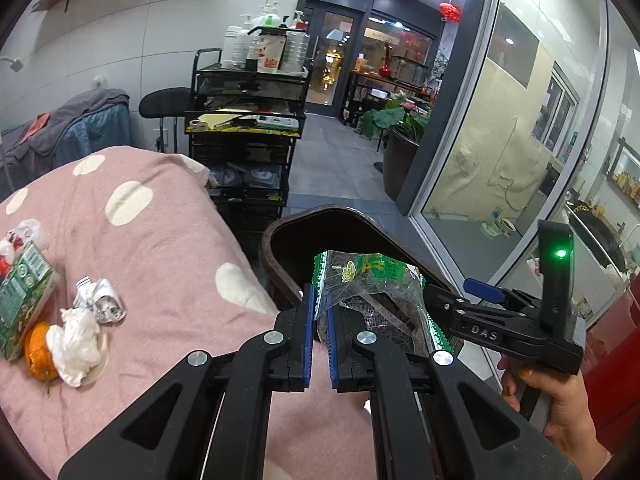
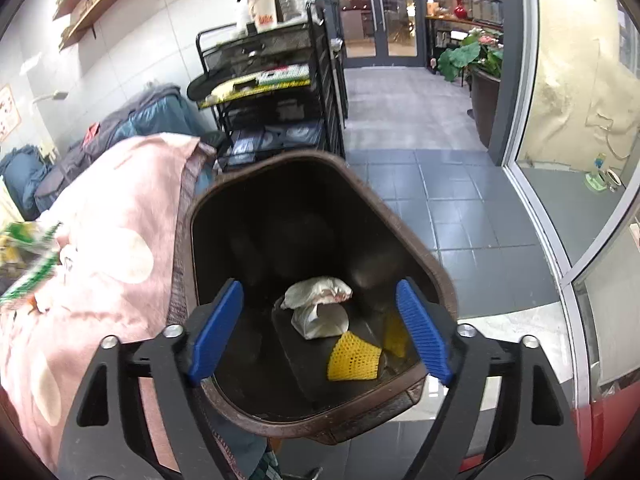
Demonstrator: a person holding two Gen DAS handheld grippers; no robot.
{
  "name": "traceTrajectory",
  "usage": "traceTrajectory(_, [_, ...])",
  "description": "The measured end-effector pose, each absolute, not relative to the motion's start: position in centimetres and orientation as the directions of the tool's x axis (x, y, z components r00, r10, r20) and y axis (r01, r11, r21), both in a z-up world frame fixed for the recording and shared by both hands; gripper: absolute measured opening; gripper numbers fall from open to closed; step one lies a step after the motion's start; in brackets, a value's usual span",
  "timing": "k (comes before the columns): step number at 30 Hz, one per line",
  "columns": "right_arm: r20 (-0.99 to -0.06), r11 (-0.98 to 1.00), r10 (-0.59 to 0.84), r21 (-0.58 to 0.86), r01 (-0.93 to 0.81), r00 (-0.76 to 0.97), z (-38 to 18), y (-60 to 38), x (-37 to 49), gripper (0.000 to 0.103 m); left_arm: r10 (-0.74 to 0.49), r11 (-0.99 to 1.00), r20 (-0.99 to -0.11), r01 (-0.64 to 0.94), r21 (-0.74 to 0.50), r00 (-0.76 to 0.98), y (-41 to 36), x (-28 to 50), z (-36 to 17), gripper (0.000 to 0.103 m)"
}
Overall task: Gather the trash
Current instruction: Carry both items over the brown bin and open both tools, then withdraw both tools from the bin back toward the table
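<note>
Bin [image 2: 400,236]: brown rim just right of my pink bedding [image 1: 160,248], grey floor beyond.
Left gripper [image 1: 319,320]: clamped on green wrapper [image 1: 368,280] at the rim.
Right gripper [image 2: 320,328]: spread empty over the bin; only its view shows tissue [image 2: 318,306] and yellow mesh [image 2: 352,358] inside.

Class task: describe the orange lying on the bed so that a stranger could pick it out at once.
Find the pink bedspread with white spots. Near its left edge lies a cluster of litter; the orange sits at its near end, beneath a green carton and beside crumpled white tissue. It is the only round, bright orange thing there.

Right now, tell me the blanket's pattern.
Pink blanket with white blotches; clearest in the left wrist view.
</note>
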State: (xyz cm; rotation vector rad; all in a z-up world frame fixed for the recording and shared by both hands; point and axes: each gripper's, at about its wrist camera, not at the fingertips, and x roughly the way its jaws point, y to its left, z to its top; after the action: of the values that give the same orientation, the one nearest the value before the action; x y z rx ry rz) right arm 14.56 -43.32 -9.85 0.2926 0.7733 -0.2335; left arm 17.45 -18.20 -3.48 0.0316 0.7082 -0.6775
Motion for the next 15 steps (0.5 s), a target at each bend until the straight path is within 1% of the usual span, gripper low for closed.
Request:
traceTrajectory(5, [-0.697,0.926,-0.118,0.179,0.331,0.708,-8.9,-44.0,13.9,0.083,-0.559,0.778,-0.628,0.605,-0.170,0.542,-20.3,18.0,-3.9,0.006])
traceTrajectory(11, [-0.696,0.911,-0.146,0.182,0.370,0.703,-8.6,-45.4,13.2,0.083,-0.559,0.765,-0.653,0.621,-0.168,0.511,-22.3,18.9,-4.6,0.006])
traceTrajectory(15, [-0.699,0.897,-0.165,0.187,0.400,0.696,-8.8,-46.5,12.5,0.083,-0.545,0.757,-0.672,0.638,-0.138,0.502,-23.7,19.4,-5.0,0.006])
